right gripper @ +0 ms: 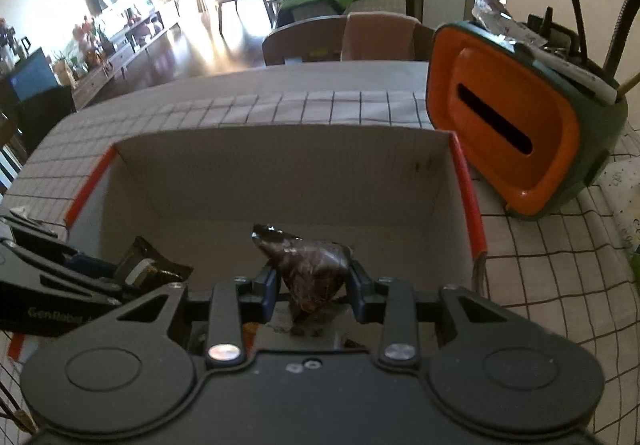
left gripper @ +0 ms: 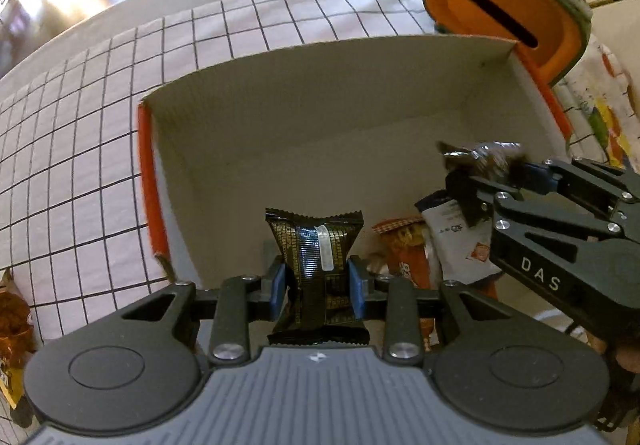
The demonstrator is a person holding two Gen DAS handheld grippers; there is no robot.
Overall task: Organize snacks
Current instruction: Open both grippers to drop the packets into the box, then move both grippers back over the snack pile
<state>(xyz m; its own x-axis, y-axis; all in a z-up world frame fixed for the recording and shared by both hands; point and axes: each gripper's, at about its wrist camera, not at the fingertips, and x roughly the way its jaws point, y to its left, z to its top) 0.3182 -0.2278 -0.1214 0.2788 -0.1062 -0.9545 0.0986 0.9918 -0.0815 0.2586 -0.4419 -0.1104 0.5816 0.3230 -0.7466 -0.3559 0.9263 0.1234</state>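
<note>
**Both grippers loaded, positioned over the open box**

The left gripper (left gripper: 318, 281) is clenched on a black-and-gold snack packet (left gripper: 316, 245), whose long axis runs forward along the fingers and points steeply down into the cardboard box (left gripper: 320, 85). The right gripper (right gripper: 314, 281) is clenched on a dark brown wrapped snack (right gripper: 312, 265), also above the box interior, on the side nearer the orange-faced container (right gripper: 504, 133). Snacks already deposited (left gripper: 432, 245) lie in the near right corner of the box, directly under the right gripper. The floor below the left packet appears bare, so the left release path is judged the less obstructed.
</note>
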